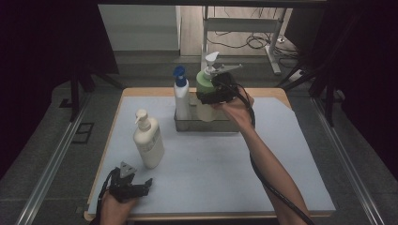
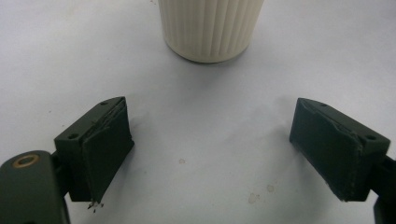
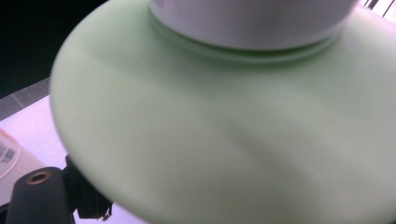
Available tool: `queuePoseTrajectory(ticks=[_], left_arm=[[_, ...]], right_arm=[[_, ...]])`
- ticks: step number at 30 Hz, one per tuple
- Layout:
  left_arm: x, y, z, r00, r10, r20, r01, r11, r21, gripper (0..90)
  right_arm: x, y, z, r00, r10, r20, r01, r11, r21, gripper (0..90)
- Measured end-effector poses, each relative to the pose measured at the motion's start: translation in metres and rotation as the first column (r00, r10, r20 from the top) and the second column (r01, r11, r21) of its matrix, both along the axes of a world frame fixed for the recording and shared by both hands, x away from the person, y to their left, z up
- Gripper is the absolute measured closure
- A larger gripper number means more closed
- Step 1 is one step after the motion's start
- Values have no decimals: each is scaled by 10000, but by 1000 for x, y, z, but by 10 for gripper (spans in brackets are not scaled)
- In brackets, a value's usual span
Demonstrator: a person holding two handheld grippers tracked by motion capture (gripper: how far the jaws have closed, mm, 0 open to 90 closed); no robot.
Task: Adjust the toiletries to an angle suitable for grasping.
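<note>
Landmark: metal tray (image 1: pixel 206 125), at the far middle of the pale mat (image 1: pixel 211 173).
Item in hand: green pump bottle (image 1: pixel 205 86), upright, standing in or just above the tray's right half; whether its base rests there cannot be told.
Long axis: vertical, white pump head on top, spout pointing right.
Right gripper (image 1: pixel 217 91): pressed against the green bottle's right side at shoulder height; in the right gripper view the green shoulder (image 3: pixel 224 135) sits tight against the camera with one jaw edging out beneath it. Judged clamped on the bottle.
Key relation: bottle lies directly between the right jaws, so any lift or lowering runs straight along its upright axis, with the tray wall just below.
Neighbour: blue-capped bottle (image 1: pixel 181 96), upright in the tray's left half, just beside the green one.
Left gripper (image 1: pixel 133 187): near the mat's front left corner, well apart from the tray, jaws spread wide, holding nothing.
Cream pump bottle (image 1: pixel 148 140): upright on the mat, front-left of the tray, just ahead of the left jaws (image 2: pixel 210 28); the left hand is the nearer one.
</note>
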State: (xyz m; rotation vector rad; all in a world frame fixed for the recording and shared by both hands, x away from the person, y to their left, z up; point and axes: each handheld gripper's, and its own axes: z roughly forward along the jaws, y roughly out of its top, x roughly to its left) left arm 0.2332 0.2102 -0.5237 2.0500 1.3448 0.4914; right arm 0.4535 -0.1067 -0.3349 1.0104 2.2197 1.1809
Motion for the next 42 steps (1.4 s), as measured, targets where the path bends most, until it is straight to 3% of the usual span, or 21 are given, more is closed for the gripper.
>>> queuePoseTrajectory(ticks=[14, 42], left_arm=[[0, 0, 0, 10000, 1, -25, -1, 10000, 2, 122], [0, 0, 0, 10000, -11, -32, 11, 10000, 17, 122]], right_arm=[[22, 9, -19, 9994, -356, 49, 357, 9992, -153, 122], [26, 7, -63, 9978, -244, -613, 210, 9982, -556, 123]])
